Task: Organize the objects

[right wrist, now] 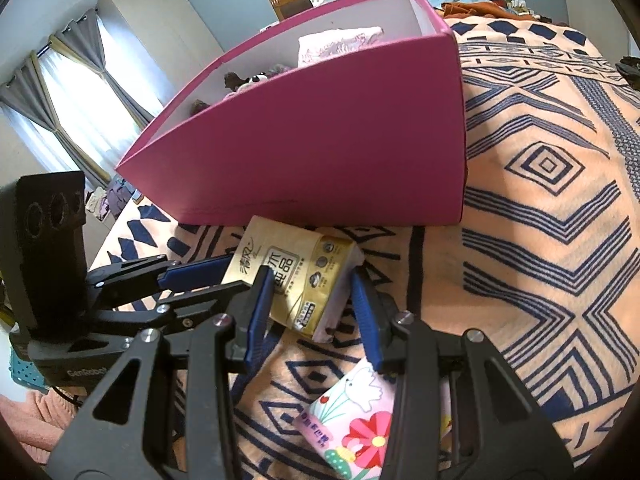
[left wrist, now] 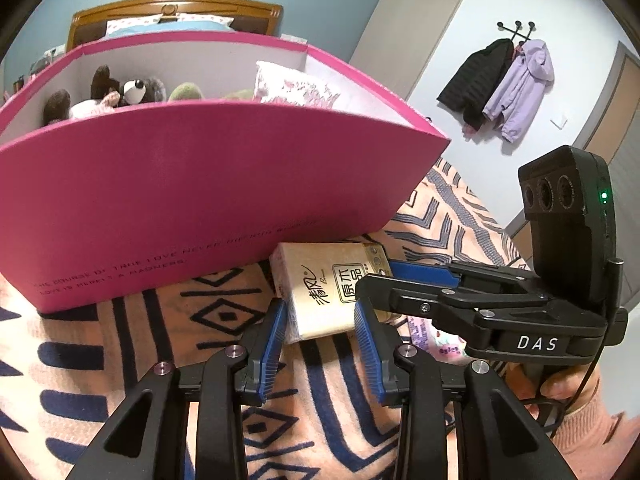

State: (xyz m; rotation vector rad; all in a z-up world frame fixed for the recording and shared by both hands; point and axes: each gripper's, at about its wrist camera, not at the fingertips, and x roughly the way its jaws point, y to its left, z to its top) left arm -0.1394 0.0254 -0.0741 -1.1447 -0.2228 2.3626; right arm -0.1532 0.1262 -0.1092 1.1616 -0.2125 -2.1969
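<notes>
- Peach blanket with navy geometric pattern (right wrist: pixel 540 184) covers the bed; all items rest on it.
- Tall pink cardboard box (left wrist: pixel 192 196) stands behind the grippers; plush toys (left wrist: pixel 120 92) inside, mostly hidden by its wall.
- Gold plastic-wrapped tissue pack (right wrist: pixel 296 276) lies just before the box.
- Left gripper (left wrist: pixel 320 332) level, jaws wide either side of the pack's near end.
- Right gripper (right wrist: pixel 312 304) likewise wide, straddling the pack from the other side.
- Floral pink tissue pack (right wrist: pixel 352 420) below the right gripper, partly hidden.
</notes>
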